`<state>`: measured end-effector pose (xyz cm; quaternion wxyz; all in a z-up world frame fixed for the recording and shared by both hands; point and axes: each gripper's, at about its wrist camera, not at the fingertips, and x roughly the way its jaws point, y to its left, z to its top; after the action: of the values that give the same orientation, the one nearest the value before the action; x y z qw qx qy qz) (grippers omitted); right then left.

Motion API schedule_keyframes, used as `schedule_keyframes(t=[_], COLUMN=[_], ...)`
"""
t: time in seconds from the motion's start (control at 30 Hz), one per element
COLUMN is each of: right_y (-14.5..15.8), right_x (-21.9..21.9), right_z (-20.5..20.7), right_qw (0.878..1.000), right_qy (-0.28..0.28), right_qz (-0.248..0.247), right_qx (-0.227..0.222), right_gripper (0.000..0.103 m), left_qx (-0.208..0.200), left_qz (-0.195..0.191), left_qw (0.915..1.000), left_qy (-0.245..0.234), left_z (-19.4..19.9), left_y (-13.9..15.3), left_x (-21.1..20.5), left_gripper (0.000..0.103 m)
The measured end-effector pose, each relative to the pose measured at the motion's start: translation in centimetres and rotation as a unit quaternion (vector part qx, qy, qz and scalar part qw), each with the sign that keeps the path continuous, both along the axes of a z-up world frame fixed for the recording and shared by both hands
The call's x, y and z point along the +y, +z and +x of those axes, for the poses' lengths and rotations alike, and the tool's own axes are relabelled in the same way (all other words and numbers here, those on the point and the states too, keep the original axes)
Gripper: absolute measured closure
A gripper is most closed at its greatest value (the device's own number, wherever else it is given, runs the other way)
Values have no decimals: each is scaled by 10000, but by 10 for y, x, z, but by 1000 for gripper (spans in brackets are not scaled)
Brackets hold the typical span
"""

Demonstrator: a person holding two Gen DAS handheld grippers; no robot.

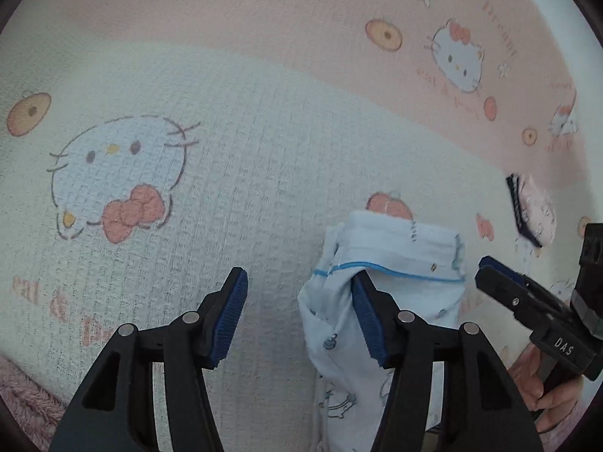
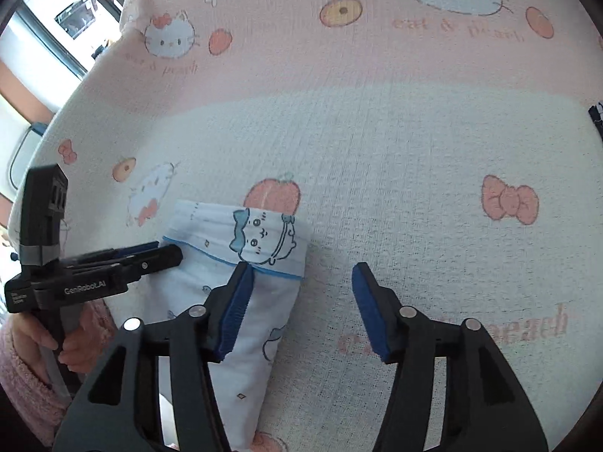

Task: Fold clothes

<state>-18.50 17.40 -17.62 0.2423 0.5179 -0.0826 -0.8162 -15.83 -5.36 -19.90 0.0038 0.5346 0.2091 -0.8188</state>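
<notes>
Nearest us, our left gripper (image 1: pixel 299 314) and right gripper (image 2: pixel 301 310) both stand with jaws apart, pads clamping nothing. The folded garment (image 2: pixel 241 282) lies between the two tools, pale blue with a bright blue trim line and small cartoon prints, its far end rolled into a neat band; it rests flat on the bedspread (image 2: pixel 414 188). Beyond the garment the bedspread runs cream, then pink, printed with cat faces, bows and peaches. Left of the garment, past the bed edge, a window (image 2: pixel 71 19) shows.
</notes>
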Motion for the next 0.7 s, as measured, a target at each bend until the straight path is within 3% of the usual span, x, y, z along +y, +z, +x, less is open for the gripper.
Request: schedule_keyframes(t=[0.07, 0.17, 0.27, 0.33, 0.43, 0.57, 0.7], right_y=[10, 9, -7, -9, -5, 11, 19], right_x=[-7, -28, -49, -48, -41, -32, -30], right_z=[-2, -9, -13, -15, -16, -9, -7], right_qw=[9999, 9986, 9960, 9965, 9976, 9981, 9987], right_qy=[71, 419, 651, 640, 536, 443, 351], right_qz=[42, 280, 606, 525, 428, 423, 359], right_qx=[120, 164, 72, 62, -44, 100, 93], right_gripper=[49, 49, 48, 46, 47, 47, 47], left_qx=[241, 375, -92, -505, -801, -471, -81], left_qz=[184, 33, -467, -226, -558, -162, 230], left_qw=[9995, 9983, 9984, 9985, 9951, 9980, 9996], left_qy=[-93, -438, -316, -38, 121, 398, 123], left_z=[-8, -22, -20, -8, 7, 19, 18], left_y=[4, -1, -9, -16, -5, 16, 28], left_x=[5, 26, 19, -1, -21, -37, -27], left_gripper=[45, 45, 45, 38, 38, 38, 38])
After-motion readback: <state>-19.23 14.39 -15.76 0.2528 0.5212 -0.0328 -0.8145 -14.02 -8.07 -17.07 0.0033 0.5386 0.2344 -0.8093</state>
